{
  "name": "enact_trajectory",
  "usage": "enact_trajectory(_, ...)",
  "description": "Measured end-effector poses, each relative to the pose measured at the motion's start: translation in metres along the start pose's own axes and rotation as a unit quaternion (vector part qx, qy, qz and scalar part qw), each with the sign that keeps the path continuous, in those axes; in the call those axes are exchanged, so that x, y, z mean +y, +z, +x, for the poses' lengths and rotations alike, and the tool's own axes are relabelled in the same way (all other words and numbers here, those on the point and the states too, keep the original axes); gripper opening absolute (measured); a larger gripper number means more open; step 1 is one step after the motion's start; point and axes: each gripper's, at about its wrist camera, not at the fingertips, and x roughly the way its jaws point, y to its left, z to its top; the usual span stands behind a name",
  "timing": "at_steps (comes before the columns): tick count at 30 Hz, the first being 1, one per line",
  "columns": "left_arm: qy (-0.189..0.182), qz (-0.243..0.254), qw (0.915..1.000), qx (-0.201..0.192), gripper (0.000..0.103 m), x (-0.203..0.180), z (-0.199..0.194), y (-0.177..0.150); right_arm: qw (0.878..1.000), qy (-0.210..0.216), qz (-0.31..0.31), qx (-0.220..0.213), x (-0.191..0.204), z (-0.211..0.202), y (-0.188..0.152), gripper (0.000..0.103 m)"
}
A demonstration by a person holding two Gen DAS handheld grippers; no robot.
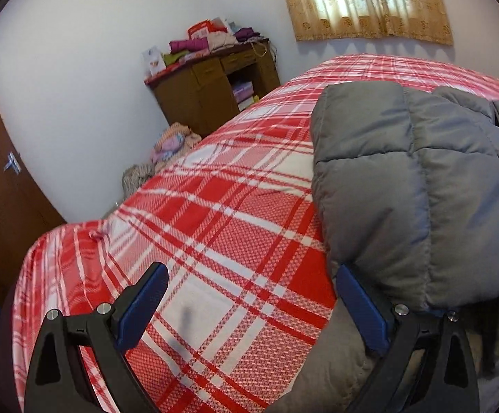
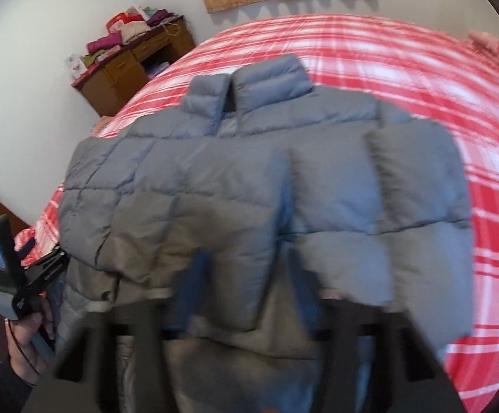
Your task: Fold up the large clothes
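Lying across the near part of the bed (image 2: 404, 69), on the red and white checked cover, the grey padded jacket (image 2: 249, 179) is sitting with its collar pointing toward the far wall and its hem hanging toward the near edge. The sleeves are looking already turned in over the body, so the next fold is probably the bottom up toward the collar.

The right gripper (image 2: 246, 285) is reaching into the near hem. Its tongs are standing fairly close together with a puffy fold of jacket between them, but the picture is blurred there, so I am not able to say whether they are pinching it or only straddling it.

The left gripper (image 1: 249, 306) is hovering at the jacket's left edge with its tongs spread wide. Only checked cover is showing between them, and the right-hand one is sitting just beside, perhaps touching, the padding.

The jacket is looking light, soft and springy, with a smooth shell that is likely slippery. A thin pinch of shell alone is probably going to slide out, so taking a whole quilted roll at a seam, near each bottom corner, is seeming safest. The filling is likely to push the fold open again, so pressing it flat afterwards is going to help.
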Motion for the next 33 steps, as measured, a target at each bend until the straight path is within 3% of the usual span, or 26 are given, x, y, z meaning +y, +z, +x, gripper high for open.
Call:
enact_trajectory(3, -0.009, -0.016, 0.9998, 0.002, 0.099, 0.006, 0.002, -0.001, 0.999, -0.019, -0.025, -0.02, 0.005, -0.01, -0.004, 0.015)
enact_trajectory(8, -0.007, -0.029, 0.9995, 0.007, 0.099, 0.01, 0.004, -0.001, 0.996, -0.061, -0.032, -0.054, -0.006, -0.034, -0.007, 0.012)
enact_trajectory(17, -0.005, -0.012, 0.9996, 0.026, 0.099, 0.003, 0.01, 0.0, 0.995, -0.091, 0.017, -0.033, -0.045, -0.028, -0.02, 0.014)
enact_trajectory(22, -0.057, -0.035, 0.9965, 0.05, 0.099, 0.02, 0.0, 0.014, 0.993, -0.108, 0.026, -0.042, -0.046, -0.049, -0.018, 0.033)
enact_trajectory(24, -0.074, -0.043, 0.9958, 0.032, 0.099, 0.024, -0.015, 0.027, 0.989, -0.131, 0.025, -0.059, -0.047, -0.065, -0.018, 0.073)
enact_trajectory(25, -0.085, -0.048, 0.995, 0.019, 0.099, 0.024, -0.024, 0.035, 0.987, -0.141, 0.025, -0.073, -0.046, -0.073, -0.017, 0.074)
enact_trajectory(27, -0.112, -0.052, 0.9924, -0.001, 0.099, 0.017, -0.037, 0.054, 0.982, -0.164, 0.019, -0.094, -0.039, -0.085, -0.01, 0.065)
enact_trajectory(30, -0.151, -0.022, 0.9881, -0.021, 0.099, -0.021, -0.049, 0.078, 0.983, -0.146, 0.01, -0.11, -0.02, -0.086, 0.009, 0.045)
enact_trajectory(33, -0.145, 0.029, 0.9884, -0.035, 0.099, -0.066, -0.041, 0.09, 0.985, -0.125, -0.018, -0.114, 0.007, -0.066, 0.026, 0.045)
